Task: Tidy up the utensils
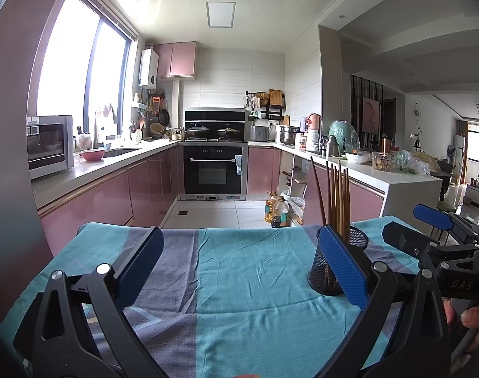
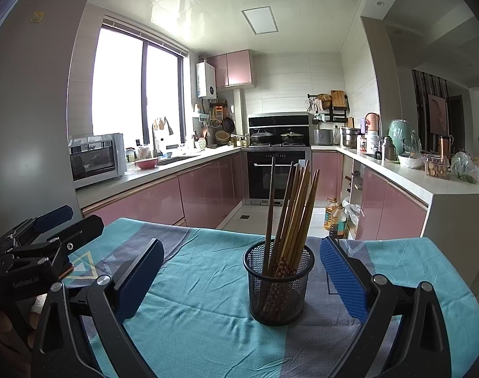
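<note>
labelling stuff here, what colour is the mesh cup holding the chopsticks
Black. The mesh cup shows best in the right wrist view, standing on the cloth.

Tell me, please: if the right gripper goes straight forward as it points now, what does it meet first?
Most likely the black wire-mesh cup holding brown wooden chopsticks: it stands just ahead of the open right gripper, roughly centred between its fingers, though depth is unclear.

U-shaped kitchen: pink-fronted base cabinets (image 2: 151, 201) under white countertops (image 2: 406, 173), built-in oven (image 1: 212, 170) at the far wall, 1 large window (image 2: 135, 91) at left admitting daylight, white tiled floor (image 1: 208, 212), recessed ceiling panel (image 1: 220, 14).
</note>
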